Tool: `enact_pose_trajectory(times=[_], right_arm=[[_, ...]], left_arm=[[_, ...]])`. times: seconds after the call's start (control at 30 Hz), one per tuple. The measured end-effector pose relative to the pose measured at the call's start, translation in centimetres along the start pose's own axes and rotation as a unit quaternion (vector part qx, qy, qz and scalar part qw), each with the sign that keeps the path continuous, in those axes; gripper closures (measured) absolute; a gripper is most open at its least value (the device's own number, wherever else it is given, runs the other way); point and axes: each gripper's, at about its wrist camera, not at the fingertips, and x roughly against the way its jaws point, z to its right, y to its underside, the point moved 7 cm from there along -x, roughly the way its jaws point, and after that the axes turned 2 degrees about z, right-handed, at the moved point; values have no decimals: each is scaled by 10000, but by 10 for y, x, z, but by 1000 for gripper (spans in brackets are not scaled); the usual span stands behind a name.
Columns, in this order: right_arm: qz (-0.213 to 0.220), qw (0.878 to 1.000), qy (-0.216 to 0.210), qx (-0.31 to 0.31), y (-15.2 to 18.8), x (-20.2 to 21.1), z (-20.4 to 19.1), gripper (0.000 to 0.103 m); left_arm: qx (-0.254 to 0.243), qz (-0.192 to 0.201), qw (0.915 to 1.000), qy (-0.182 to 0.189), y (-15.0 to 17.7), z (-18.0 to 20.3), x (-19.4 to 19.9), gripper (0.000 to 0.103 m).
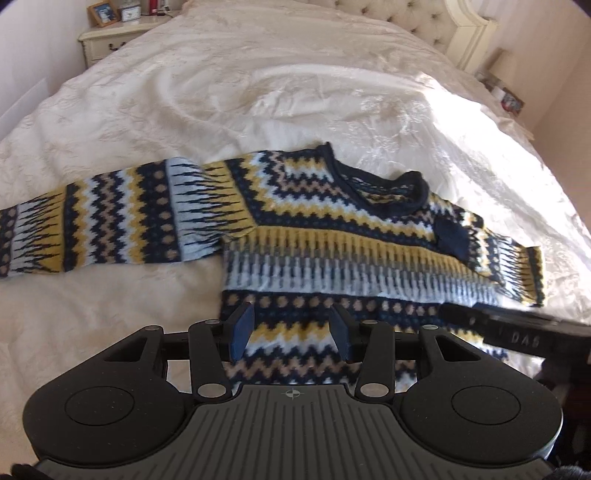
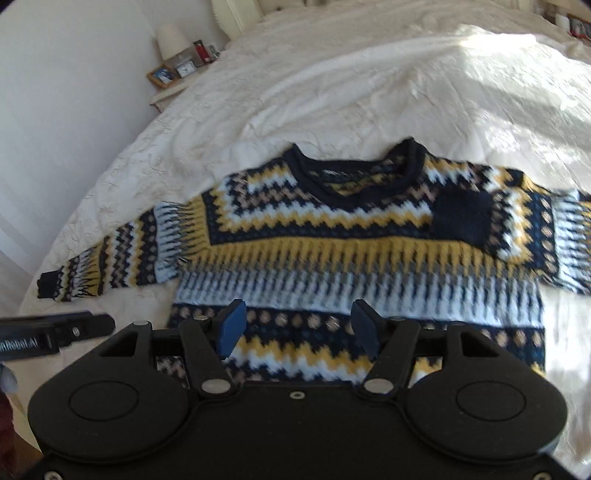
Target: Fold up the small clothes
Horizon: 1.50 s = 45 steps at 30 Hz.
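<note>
- So there's a knitted sweater (image 2: 354, 258) spread out flat and face-up on the bed (image 2: 332, 92), which has a cream crinkly bedspread. Zigzag bands in navy, mustard, pale blue and tan.
- The sweater's navy collar (image 2: 354, 173) points toward the tufted headboard (image 1: 399, 18), its hem toward the cameras.
- A plain navy patch pocket (image 2: 463, 218) sits on the chest just beside the collar.
- One sleeve (image 1: 110, 218) stretches straight out sideways from the sweater body, lying flat on the bedspread, with a dark cuff (image 2: 48, 284) at its tip.
- The other sleeve (image 1: 517, 269) sticks out from the opposite side of the sweater; only part of it shows in either view.
- The left gripper (image 1: 291, 332) hangs over the sweater's lower bands near the hem, blue pads spread apart, nothing between them.
- The right gripper (image 2: 299, 330) is the same deal: over the lower part of the sweater, jaws wide, grasping nothing.
- Can't tell whether either one actually touches the knit.
- Each gripper pokes into the edge of the other's view, near the sweater's hem.
- Way past the sweater, beside the head of the bed, there's a cream nightstand (image 1: 110, 40) with a picture frame (image 1: 103, 13) and a small clock (image 1: 131, 14).
- A lamp (image 2: 171, 40) stands there too.
</note>
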Motion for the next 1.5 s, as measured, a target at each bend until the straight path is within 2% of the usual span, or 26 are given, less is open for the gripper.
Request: enact_pose_trajectory(times=[0.07, 0.2, 0.43, 0.57, 0.73, 0.93, 1.07, 1.2, 1.23, 1.3, 1.33, 1.4, 1.5], right_arm=[[-27, 9997, 103, -237, 9, 5, 20, 24], [-49, 9982, 223, -553, 20, 11, 52, 12], [-107, 9969, 207, -751, 28, 5, 78, 12], [-106, 9982, 69, -581, 29, -1, 81, 10], [-248, 9996, -12, -161, 35, -15, 81, 10], [-431, 9990, -93, 22, 46, -29, 86, 8], [-464, 9988, -165, 25, 47, -33, 88, 5], [-482, 9987, -177, -38, 47, -36, 88, 4], [-487, 9986, -175, -42, 47, -37, 88, 4], [-502, 9986, -161, -40, 46, -37, 87, 3], [-508, 9986, -152, -44, 46, -37, 87, 3], [-509, 9986, -129, -60, 46, -38, 85, 3], [-512, 9986, -88, -64, 45, -37, 85, 4]], left_arm=[[-155, -26, 9996, 229, -7, 20, -13, 59], [-608, -63, 9973, 419, -21, 65, -42, 59], [-1156, -229, 9890, 896, -43, 139, -101, 59], [-1373, -354, 9850, 982, -52, 169, -138, 59], [-1441, -613, 9821, 1042, -56, 192, -183, 59], [-1538, -901, 9774, 1139, -52, 208, -222, 59], [-1574, -929, 9758, 1203, -50, 215, -237, 59], [-1363, -963, 9775, 1289, -54, 215, -242, 59], [-1254, -946, 9787, 1318, -56, 213, -242, 60], [-1063, -798, 9835, 1227, -61, 209, -239, 80], [-1003, -786, 9857, 1101, -63, 206, -238, 93], [-878, -777, 9861, 1177, -66, 203, -234, 97], [-806, -542, 9877, 1228, -74, 200, -212, 98]])
